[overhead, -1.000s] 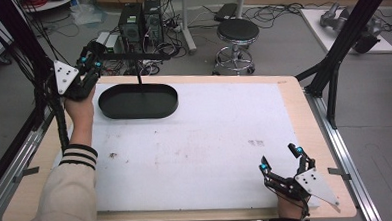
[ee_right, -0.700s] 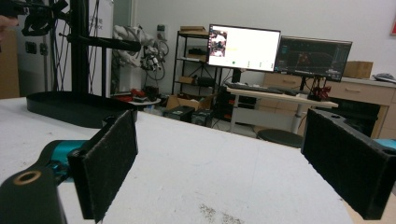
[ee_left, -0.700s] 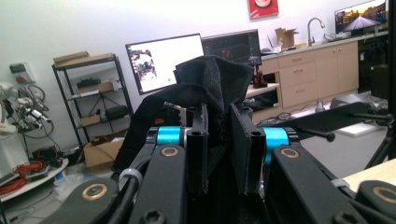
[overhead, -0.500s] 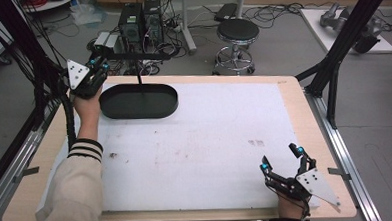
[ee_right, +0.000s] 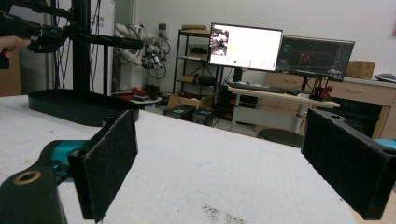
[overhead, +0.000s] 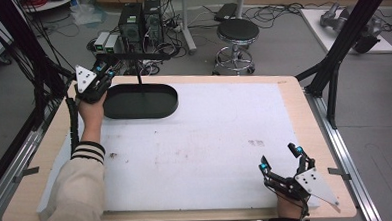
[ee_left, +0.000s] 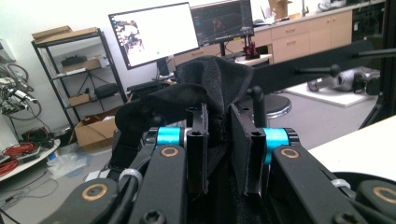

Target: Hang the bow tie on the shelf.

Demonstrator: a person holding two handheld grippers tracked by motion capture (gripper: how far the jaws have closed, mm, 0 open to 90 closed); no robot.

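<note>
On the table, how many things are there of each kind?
Black oval tray with a stand: 1
Black cloth, pinched in the left tool: 1
Hand tools: 2, left tool and right tool
White mat: 1
Total: 5

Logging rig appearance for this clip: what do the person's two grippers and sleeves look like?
Both the left gripper and right gripper are black linkage frames with cyan joint accents, brass-coloured pivots and flat black foam-faced pads. Each carries a grey three-cornered plate dotted with small holes. The left sleeve is beige, with a dark-and-white striped cuff.
</note>
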